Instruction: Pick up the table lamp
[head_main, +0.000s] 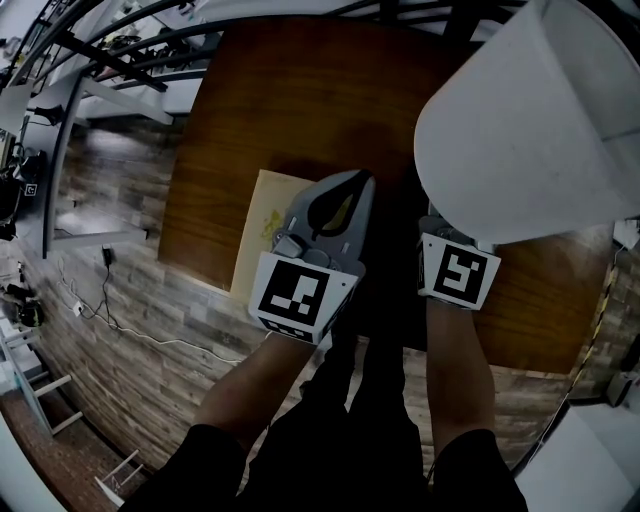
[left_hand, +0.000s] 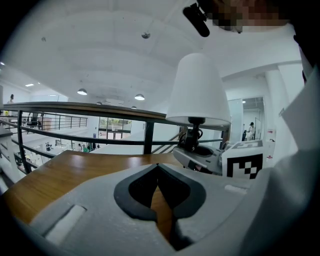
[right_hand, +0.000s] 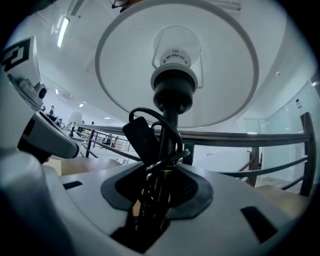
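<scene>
Lamp: white-shaded table lamp (head_main: 530, 120) with a thin black stem (right_hand: 171, 117), over the right side of the brown wooden table (head_main: 300, 110); the shade hides its base.
Right gripper (right_hand: 157, 192): jaws narrowed onto the stem below the socket, with the black cord (right_hand: 150, 112) bunched in.
Left gripper (left_hand: 159, 175): jaws together, empty, above the table's near middle.
Grip: check your pads bite the stem, not only cord, which would likely slip.
Lift: raise straight off the table and keep the stem upright; the shade looks top-heavy.

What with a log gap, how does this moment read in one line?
right gripper: gripping table lamp stem | left gripper: shut, empty | cord: looped round stem
</scene>
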